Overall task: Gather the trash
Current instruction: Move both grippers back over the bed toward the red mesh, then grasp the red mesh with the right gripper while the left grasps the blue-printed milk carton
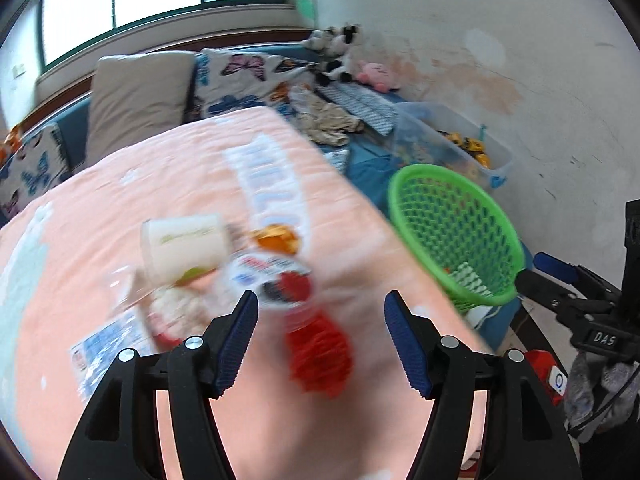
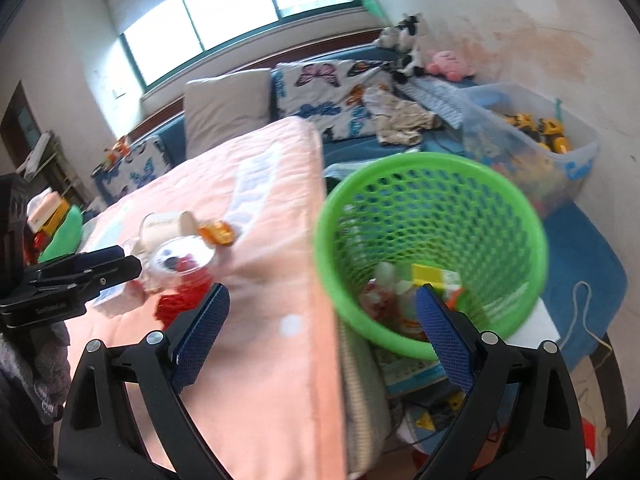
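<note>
Already several scraps lie in the green basket (image 2: 432,256) right of the bed (image 2: 256,280), while blurred, seemingly cup-and-wrapper trash (image 1: 224,272) remains there, both grippers' jaws apart and empty.

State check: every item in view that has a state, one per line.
left gripper: jaws open, nothing between them
right gripper: jaws open, empty
green basket: tilted, some trash inside
paper cup: on its side on the pink blanket
clear lidded cup: tipped over beside the paper cup
orange wrapper: crumpled, lying on the blanket
clear toy bin: open top, toys inside
</note>
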